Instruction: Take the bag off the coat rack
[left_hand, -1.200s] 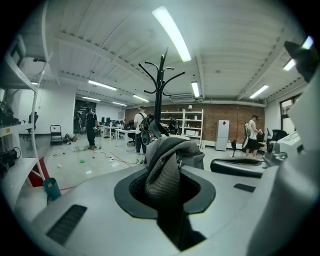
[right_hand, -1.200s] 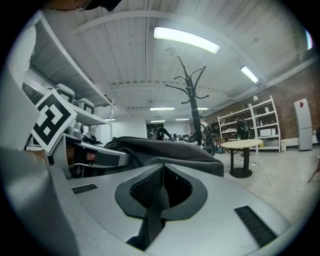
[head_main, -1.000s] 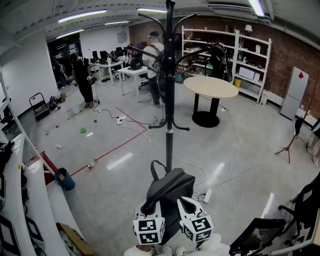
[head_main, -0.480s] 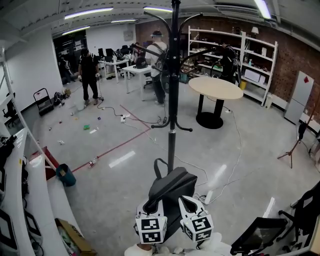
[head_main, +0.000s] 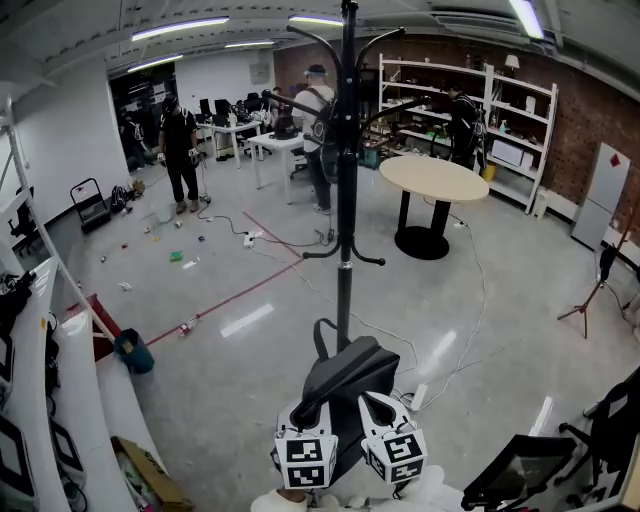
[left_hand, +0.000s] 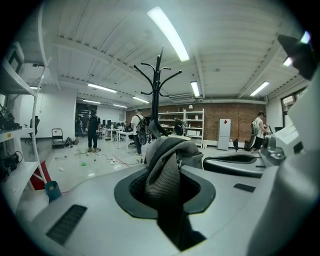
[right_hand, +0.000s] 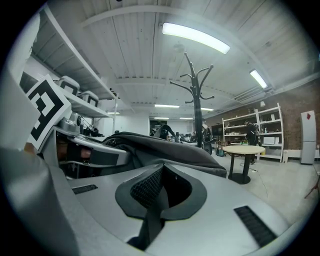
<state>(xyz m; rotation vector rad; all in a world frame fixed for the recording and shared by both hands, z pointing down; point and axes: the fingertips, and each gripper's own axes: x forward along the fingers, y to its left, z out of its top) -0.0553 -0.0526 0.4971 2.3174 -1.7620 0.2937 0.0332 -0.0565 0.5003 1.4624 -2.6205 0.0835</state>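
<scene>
while the backpack (head_main: 350, 378) hangs low in front of the coat rack (head_main: 345, 200), its weight looks to be carried by both tools rather than by any hook. the left tool (head_main: 300, 420) has its jaws nearly together, pinched on a mesh-backed shoulder strap (left_hand: 162, 172) that rises between them toward the bag's body. the right tool (head_main: 378, 412) is clamped the same way on the other strap (right_hand: 146, 191), with the dark bag body lying across just beyond its jaws. in the head view the two tools sit side by side just beneath the bag, close to the person.

the bag's top carry loop (head_main: 321, 338) stands free, and the rack's lower hooks (head_main: 343, 258) are above it with nothing hung on them, so the lift-off step seems done or very nearly done. whether the back of the bag touches the pole cannot be told from here, since the bag covers that part of the pole.

what is left, as i judge it, is the carry-away: draw both tools back toward the body together, keeping the two grips level so the bag does not swing or twist against the pole, and watch that the loose top loop does not catch on anything. the straps are soft, so the pinch must hold firm until the bag is well clear over open floor (head_main: 230, 390).
</scene>
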